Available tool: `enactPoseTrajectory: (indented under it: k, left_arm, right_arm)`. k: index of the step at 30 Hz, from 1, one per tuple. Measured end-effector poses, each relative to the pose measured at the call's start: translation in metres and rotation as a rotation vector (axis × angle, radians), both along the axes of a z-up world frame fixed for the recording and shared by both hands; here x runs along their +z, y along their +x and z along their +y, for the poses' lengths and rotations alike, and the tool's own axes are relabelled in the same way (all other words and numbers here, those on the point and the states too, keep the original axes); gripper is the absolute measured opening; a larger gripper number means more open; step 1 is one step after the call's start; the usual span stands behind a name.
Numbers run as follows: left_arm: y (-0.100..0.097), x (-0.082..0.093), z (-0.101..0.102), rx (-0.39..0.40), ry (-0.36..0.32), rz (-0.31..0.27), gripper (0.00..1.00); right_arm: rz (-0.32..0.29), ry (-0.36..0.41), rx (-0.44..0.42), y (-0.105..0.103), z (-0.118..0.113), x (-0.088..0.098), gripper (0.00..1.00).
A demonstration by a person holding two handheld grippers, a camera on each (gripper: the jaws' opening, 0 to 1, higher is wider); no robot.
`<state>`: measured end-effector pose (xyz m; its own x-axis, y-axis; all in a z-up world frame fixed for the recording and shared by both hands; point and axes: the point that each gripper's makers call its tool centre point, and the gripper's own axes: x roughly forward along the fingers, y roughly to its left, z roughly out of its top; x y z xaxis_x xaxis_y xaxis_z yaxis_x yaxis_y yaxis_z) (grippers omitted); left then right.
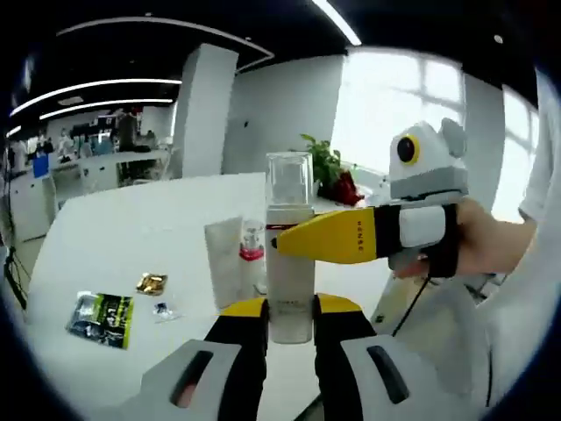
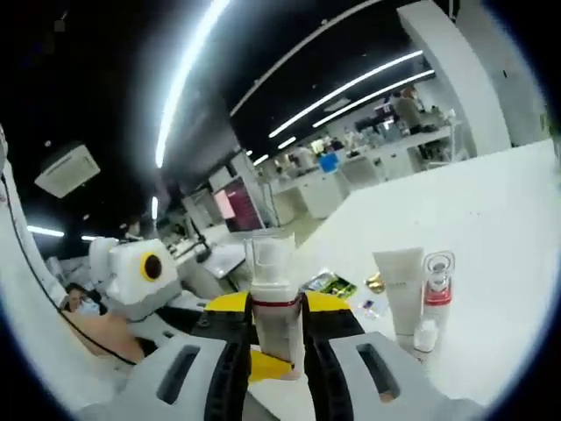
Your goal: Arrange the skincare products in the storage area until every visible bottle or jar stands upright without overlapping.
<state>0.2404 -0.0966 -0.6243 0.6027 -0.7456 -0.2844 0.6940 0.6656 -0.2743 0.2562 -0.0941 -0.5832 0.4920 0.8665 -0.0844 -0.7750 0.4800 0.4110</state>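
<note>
A tall pale bottle (image 1: 289, 272) with a clear cap stands upright between my left gripper's (image 1: 289, 309) yellow-tipped fingers, which are shut on its lower body. My right gripper (image 1: 277, 239) reaches in from the right and closes on the bottle's neck, at a thin red band. In the right gripper view the same bottle (image 2: 276, 307) sits between my right gripper's (image 2: 279, 303) jaws, with the left gripper (image 2: 265, 364) holding it lower down. A white tube (image 1: 226, 263) (image 2: 401, 285) and a small red-banded bottle (image 1: 252, 241) (image 2: 436, 289) stand upright behind it.
On the white table (image 1: 114, 237) lie a green-black packet (image 1: 101, 317), a gold packet (image 1: 151, 282) and a tiny blue item (image 1: 164, 309). A small white dropper bottle (image 2: 425, 335) stands by the tube. A plant with red flowers (image 1: 331, 171) sits at the far edge.
</note>
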Motion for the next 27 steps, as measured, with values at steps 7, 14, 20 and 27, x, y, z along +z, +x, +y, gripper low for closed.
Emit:
enactPoseTrajectory:
  k: [7,14,20,27]
  left_arm:
    - [-0.018,0.027,-0.016,-0.203,-0.094,-0.012,0.18]
    - [-0.033,0.04,-0.025,-0.362,-0.152,-0.019,0.18]
    - [-0.05,0.042,-0.029,-0.483,-0.181,0.021,0.18]
    - [-0.044,0.037,-0.023,-0.477,-0.182,0.047,0.18]
  right_arm:
    - [-0.065,0.082,0.229,-0.017,-0.009,0.03,0.23]
    - [-0.131,0.067,0.398,-0.036,-0.004,0.049,0.22]
    - [-0.14,0.054,0.493,-0.051,0.002,0.052,0.21]
    - [-0.102,0.044,0.461,-0.049,0.003,0.046,0.2]
